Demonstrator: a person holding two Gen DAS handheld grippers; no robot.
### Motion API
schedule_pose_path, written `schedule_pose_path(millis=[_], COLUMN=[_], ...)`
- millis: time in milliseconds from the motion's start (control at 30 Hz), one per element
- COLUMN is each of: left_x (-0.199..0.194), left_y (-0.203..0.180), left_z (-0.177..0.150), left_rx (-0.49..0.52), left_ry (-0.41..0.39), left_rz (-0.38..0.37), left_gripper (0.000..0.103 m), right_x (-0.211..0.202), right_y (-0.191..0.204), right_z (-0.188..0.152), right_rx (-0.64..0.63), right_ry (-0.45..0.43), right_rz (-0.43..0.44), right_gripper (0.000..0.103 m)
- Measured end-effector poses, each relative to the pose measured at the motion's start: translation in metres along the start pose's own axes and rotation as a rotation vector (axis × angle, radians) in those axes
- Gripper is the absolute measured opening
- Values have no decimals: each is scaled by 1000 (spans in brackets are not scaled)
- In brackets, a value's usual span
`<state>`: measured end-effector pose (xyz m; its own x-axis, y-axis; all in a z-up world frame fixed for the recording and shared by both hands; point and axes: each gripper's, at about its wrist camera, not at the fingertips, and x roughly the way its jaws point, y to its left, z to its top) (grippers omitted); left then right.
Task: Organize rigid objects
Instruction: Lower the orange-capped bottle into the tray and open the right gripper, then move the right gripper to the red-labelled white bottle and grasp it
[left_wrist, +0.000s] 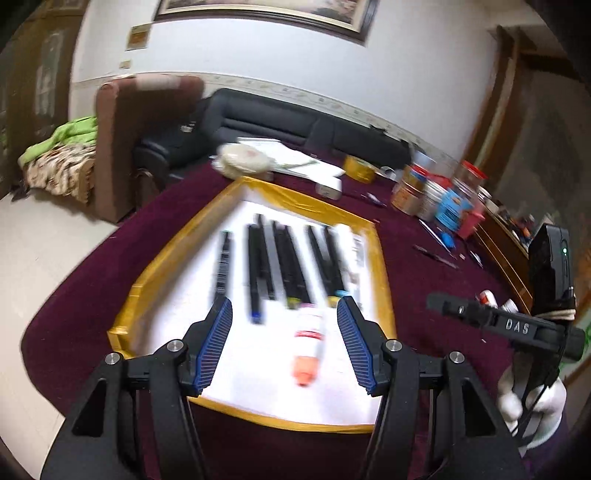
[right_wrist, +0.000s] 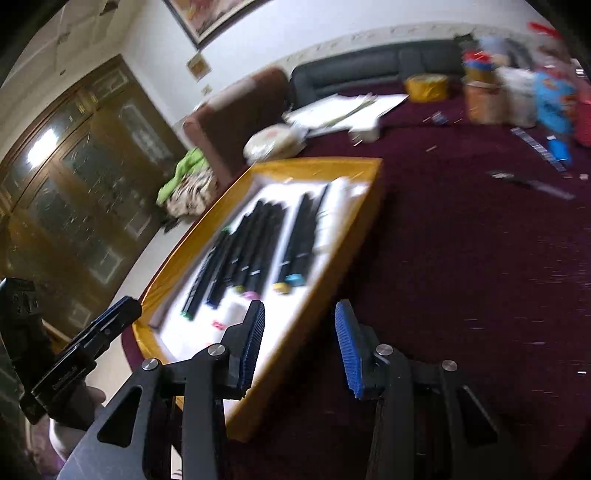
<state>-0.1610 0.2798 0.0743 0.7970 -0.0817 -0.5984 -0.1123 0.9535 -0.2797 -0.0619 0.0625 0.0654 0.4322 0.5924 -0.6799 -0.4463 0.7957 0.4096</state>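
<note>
White marker with orange cap is lying loose in the tray, at 6 o'clock of the row of black markers, skewed off their line. My left tongs are hovering over it, jaws apart, nothing in them. My right tongs are gaping empty too, over the tray's 3 o'clock rim and the counter. Judging best move: I'm squaring the left jaws across the barrel's middle, lowering, then pinching.
</note>
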Motion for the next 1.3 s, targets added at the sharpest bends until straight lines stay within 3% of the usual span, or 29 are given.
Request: schedule_pose_path(millis=[233, 467, 600, 833, 900, 1033, 1300], left_x=[13, 51, 84, 150, 145, 147, 149], left_y=[-77, -170, -206, -220, -222, -227, -239], left_z=[-11, -31, -33, -41, -46, -48, -53], left_rx=[145, 331, 347, 264, 284, 310, 369], left_ry=[77, 229, 276, 363, 320, 340, 355], left_rz=[-107, -226, -254, -189, -189, -216, -189], left_gripper=[65, 65, 65, 65, 72, 86, 93], right_x=[-66, -129, -145, -136, -130, -115, -83], right_y=[-88, -177, -209, -230, -232, -230, -236], right_z=[-6, -25, -25, -16, -12, -5, 12], right_rx=[122, 294, 354, 351, 342, 313, 263], right_ry=[-122, -211, -232, -208, -205, -204, -162], right_rz=[-170, -293, -335, -381, -403, -456, -590], right_gripper=[40, 40, 40, 40, 40, 40, 42])
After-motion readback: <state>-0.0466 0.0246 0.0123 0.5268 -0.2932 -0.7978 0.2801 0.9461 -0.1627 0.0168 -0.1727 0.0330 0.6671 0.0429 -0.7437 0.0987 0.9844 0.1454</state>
